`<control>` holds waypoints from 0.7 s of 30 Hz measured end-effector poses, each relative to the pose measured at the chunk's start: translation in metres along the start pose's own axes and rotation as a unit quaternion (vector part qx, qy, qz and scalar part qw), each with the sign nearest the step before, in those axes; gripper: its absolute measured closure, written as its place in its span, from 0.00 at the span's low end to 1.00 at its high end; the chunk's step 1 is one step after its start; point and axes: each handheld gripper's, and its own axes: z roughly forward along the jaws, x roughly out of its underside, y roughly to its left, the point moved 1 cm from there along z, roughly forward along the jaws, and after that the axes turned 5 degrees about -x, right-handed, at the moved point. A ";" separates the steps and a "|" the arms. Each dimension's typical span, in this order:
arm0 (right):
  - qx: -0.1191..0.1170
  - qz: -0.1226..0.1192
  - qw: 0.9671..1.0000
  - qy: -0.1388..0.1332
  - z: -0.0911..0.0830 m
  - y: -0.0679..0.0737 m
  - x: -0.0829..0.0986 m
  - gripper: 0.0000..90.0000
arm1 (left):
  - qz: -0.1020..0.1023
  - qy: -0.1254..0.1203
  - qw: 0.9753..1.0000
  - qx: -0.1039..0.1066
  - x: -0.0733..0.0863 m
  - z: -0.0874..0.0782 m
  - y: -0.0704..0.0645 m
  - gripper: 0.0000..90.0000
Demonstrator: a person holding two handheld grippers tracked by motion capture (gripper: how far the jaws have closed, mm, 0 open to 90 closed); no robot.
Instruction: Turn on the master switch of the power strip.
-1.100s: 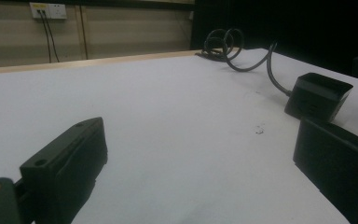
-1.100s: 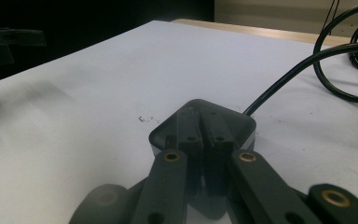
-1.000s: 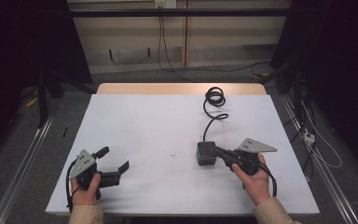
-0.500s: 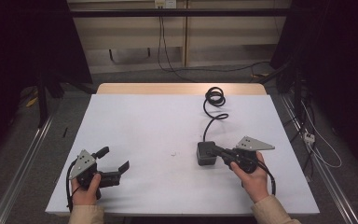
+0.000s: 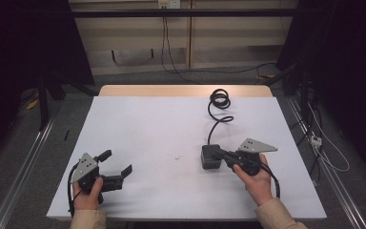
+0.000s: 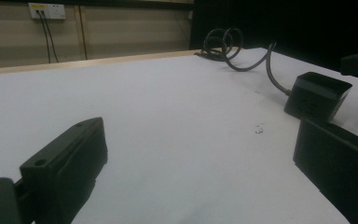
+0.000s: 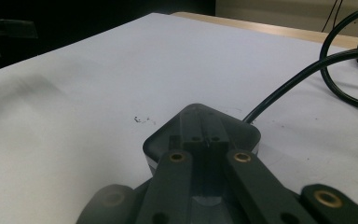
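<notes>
Here the white table (image 5: 171, 138) bears a black power adapter (image 5: 211, 156) right of centre, its cable (image 5: 218, 107) coiling away. The right gripper (image 5: 223, 155) is closed against the adapter; the left gripper (image 5: 116, 164) gapes wide, holding nothing.

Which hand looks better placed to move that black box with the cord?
The right. The right gripper sits against the black box, jaws close together over its top. The left gripper rests open at the table's near left, well apart from it.
</notes>
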 end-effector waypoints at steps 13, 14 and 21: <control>-0.005 -0.005 1.000 0.004 0.006 0.002 -0.001 1.00 | 0.000 0.000 1.000 0.002 0.000 0.000 0.000 0.03; -0.005 -0.006 1.000 0.005 0.006 0.002 -0.001 1.00 | 0.000 0.000 1.000 0.002 0.000 0.000 0.000 0.03; -0.007 -0.006 1.000 0.006 0.009 0.003 -0.002 1.00 | -0.002 0.000 1.000 0.003 0.000 0.000 0.000 0.03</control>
